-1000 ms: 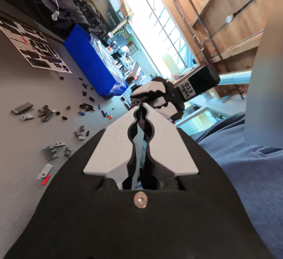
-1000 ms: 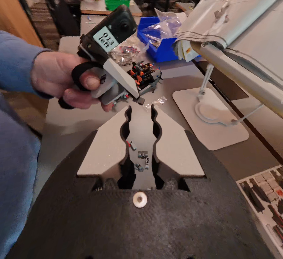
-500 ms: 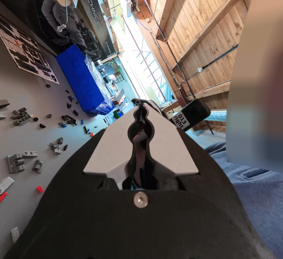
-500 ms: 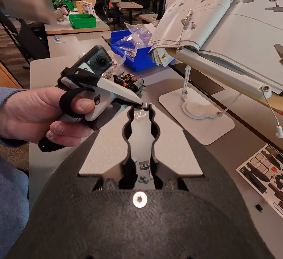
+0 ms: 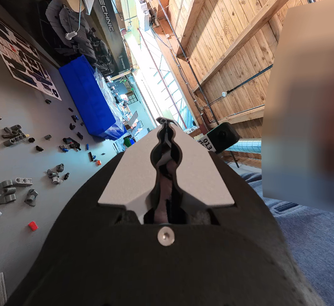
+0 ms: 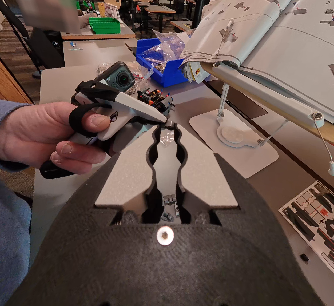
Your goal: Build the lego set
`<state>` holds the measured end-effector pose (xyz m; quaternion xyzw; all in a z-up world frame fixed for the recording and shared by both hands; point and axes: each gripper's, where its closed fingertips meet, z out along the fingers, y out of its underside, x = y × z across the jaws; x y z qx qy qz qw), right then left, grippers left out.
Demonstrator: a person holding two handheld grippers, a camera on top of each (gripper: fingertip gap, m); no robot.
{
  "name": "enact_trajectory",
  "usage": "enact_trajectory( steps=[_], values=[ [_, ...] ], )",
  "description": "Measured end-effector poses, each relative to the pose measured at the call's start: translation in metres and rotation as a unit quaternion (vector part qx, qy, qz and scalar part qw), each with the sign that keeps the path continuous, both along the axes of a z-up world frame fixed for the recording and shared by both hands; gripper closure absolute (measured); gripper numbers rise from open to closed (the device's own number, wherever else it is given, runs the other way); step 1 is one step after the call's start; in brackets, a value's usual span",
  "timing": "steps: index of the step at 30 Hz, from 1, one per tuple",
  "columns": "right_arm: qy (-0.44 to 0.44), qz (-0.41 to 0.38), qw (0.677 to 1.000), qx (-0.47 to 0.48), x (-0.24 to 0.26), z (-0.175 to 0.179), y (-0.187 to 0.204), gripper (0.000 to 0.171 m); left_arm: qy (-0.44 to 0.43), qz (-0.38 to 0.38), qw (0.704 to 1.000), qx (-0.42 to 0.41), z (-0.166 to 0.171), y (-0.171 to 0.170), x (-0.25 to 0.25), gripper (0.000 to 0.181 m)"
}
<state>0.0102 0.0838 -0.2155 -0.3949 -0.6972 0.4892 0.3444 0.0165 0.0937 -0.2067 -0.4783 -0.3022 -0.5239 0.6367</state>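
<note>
Well on your side of the blue bin, above the desk, the two tools have come together. A second ago your left gripper was held up and apart from the other; now its tip sits right at the mouth of your right gripper. The left gripper is clenched on a small lego piece, which pokes out just past its fingertips and shows a cross-shaped hole. The right gripper's jaws stand parted, one on either side of that piece, and have not closed on it.

From the left wrist, the right gripper has sunk behind the left fingers, and only its camera body shows.

This looks like a hand-over or a re-grip in mid-air, so the piece is not yet on the model. The partly built model waits on the desk on the near side of the blue bin, untouched. Loose grey pieces lie farther from the bin, under the right gripper. Close the right side squarely before you let go with the left, or the piece may twist out.
</note>
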Motion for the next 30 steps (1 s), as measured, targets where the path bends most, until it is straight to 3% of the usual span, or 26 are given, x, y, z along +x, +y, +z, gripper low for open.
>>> enact_trajectory(
  steps=[7, 16, 19, 21, 24, 27, 30],
  values=[
    [-0.001, 0.01, 1.0, 0.006, -0.001, 0.0, -0.003, 0.16, 0.008, 0.005, 1.0, -0.002, 0.001, 0.0, -0.001, 0.18],
    [-0.006, 0.025, 1.0, 0.005, 0.003, -0.002, -0.006, 0.159, 0.043, 0.014, 0.999, -0.025, -0.001, -0.018, -0.003, 0.16],
    [-0.014, 0.024, 1.0, 0.003, 0.007, -0.007, -0.003, 0.159, 0.1, 0.023, 0.993, -0.061, -0.009, -0.033, -0.01, 0.157],
    [-0.024, 0.022, 0.999, 0.0, 0.012, -0.012, 0.0, 0.159, 0.182, 0.01, 0.978, -0.102, -0.017, -0.043, -0.008, 0.157],
    [-0.043, 0.018, 0.999, -0.004, 0.023, -0.024, 0.002, 0.159, 0.343, -0.041, 0.921, -0.182, -0.043, -0.057, -0.003, 0.157],
    [-0.067, 0.016, 0.998, -0.013, 0.034, -0.04, 0.0, 0.159, 0.503, -0.118, 0.817, -0.257, -0.082, -0.069, 0.001, 0.155],
    [-0.083, 0.009, 0.996, -0.013, 0.044, -0.052, -0.001, 0.159, 0.598, -0.19, 0.727, -0.28, -0.109, -0.074, 0.01, 0.151]
  ],
)
